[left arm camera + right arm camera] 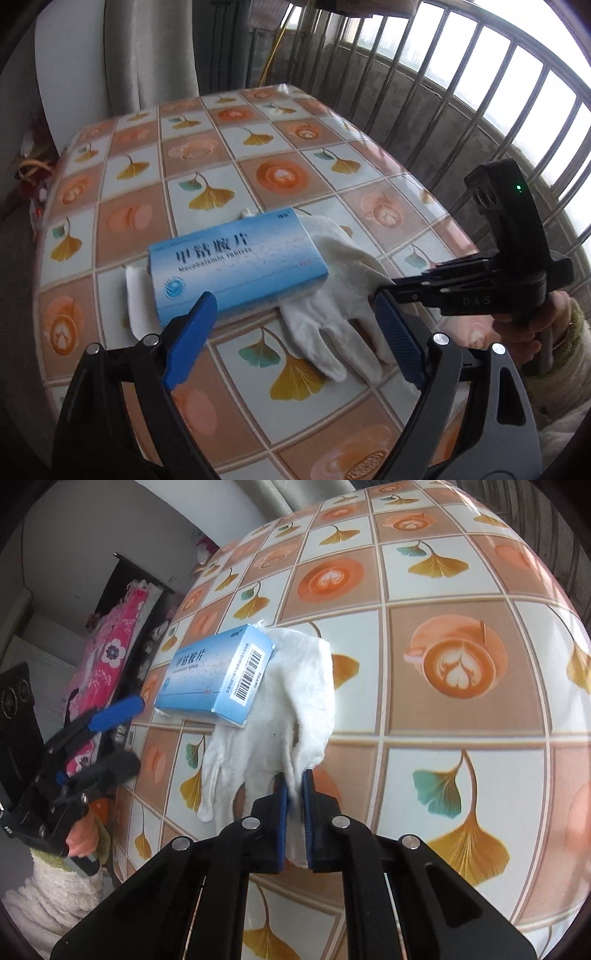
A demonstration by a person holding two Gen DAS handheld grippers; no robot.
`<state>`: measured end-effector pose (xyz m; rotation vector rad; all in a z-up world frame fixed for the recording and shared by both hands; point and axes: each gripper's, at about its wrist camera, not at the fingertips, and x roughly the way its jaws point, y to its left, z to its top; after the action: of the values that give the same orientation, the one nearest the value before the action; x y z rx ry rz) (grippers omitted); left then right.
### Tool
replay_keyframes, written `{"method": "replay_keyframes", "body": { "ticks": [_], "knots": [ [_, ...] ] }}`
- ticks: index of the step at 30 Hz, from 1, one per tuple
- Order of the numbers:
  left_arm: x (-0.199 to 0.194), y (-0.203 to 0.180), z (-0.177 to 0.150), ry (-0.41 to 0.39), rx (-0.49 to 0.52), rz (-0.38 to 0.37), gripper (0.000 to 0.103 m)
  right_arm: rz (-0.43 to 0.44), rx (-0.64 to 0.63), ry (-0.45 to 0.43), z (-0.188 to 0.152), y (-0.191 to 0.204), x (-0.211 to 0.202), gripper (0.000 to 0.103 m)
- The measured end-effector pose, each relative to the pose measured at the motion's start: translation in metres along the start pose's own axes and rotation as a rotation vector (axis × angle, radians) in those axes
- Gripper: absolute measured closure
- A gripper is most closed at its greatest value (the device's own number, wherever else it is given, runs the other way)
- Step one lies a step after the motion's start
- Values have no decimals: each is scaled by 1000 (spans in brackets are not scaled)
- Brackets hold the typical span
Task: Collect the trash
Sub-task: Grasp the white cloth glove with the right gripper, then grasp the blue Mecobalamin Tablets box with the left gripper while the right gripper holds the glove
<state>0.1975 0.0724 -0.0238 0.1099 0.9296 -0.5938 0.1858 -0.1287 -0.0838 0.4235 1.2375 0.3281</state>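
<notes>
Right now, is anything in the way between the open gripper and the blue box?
Nothing visible. The left gripper is open just in front of the blue box, with only bare tablecloth between them. The box does lie partly on the white glove, which the right gripper has pinched, so pulling the glove may shift it.

Patterned table beside barred, daylit window

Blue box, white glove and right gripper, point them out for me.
Blue box [236,266], left wrist view, printed top face.
White glove [295,686], right wrist view, palm cloth.
Right gripper [294,786], right wrist view, jaws pinching the glove.
</notes>
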Motion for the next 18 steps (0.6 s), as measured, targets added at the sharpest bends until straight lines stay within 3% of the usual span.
{"method": "replay_keyframes", "body": {
  "ticks": [2, 4, 8, 11, 14, 18],
  "knots": [
    [-2, 2, 11, -38, 11, 39, 20, 7, 14, 6, -14, -4, -7, 95],
    [4, 13, 26, -50, -38, 2, 20, 15, 31, 9, -26, -10, -15, 95],
    [50, 32, 51, 42, -148, -45, 20, 31, 75, 6, -51, -23, -30, 95],
    [75, 28, 51, 94, -173, -110, 20, 37, 98, -3, -67, -30, -41, 95],
    [81, 9, 45, 118, -115, -184, 20, 32, 108, -10, -76, -36, -48, 95],
    [78, -17, 29, 163, 8, -140, 20, 28, 123, -24, -78, -45, -54, 95]
  ]
}}
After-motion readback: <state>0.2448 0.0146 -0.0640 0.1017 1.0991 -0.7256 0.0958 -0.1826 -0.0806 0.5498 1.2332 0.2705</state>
